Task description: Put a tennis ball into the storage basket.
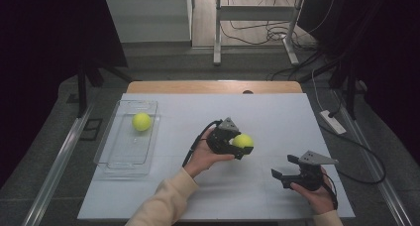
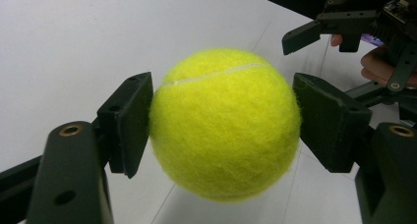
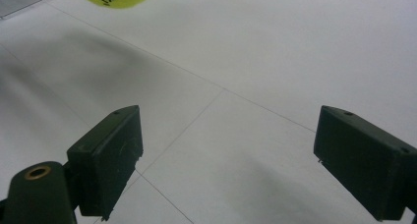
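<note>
We note tennis ball [image 2: 225, 126] clamped between pads of left gripper [image 1: 236, 145], held clear of white table [image 1: 277, 117] near its centre. Right gripper [image 1: 285, 169] sits well apart toward near right edge, jaws spread wide, nothing between them. Second tennis ball [image 1: 141, 121] lies in clear plastic tray [image 1: 115, 159] at table's left. Beyond table we see grey floor, cables, metal frame legs.

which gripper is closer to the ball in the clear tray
Left. The left gripper, clamped on another ball, is mid-table right of the tray's ball; the right gripper sits farther right, nearer the person.
</note>
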`<state>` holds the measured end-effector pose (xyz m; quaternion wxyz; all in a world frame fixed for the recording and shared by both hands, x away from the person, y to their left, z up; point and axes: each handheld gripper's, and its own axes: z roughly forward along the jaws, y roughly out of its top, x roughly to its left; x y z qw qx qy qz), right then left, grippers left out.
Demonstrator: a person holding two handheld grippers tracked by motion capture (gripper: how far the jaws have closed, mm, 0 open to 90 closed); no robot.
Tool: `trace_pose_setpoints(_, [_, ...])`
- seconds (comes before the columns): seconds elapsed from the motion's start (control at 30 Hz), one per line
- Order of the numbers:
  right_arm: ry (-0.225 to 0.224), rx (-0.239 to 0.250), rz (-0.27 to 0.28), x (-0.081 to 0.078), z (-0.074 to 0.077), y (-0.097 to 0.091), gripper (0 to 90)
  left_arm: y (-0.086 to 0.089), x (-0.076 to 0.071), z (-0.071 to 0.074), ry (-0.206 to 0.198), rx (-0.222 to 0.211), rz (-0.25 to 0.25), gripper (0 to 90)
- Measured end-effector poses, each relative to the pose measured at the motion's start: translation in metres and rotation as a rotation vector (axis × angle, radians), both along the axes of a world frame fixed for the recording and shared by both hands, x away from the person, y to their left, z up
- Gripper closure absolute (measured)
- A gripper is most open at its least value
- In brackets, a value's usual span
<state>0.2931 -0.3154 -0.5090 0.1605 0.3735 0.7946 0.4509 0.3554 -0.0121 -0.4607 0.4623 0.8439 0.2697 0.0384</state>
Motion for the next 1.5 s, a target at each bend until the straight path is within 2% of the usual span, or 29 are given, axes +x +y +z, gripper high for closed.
trace_pose_setpoints(0.27, [0.001, 0.001, -0.005, 0.0, 0.0, -0.001, 11.0, 0.012, -0.002, 0.004, -0.016, 0.007, 0.02, 27.8])
trace_pose_setpoints(1.5, [0.001, -0.004, -0.011, 0.0, 0.0, -0.001, 11.0, 0.059, -0.015, 0.015, -0.063, -0.05, 0.104, 27.7])
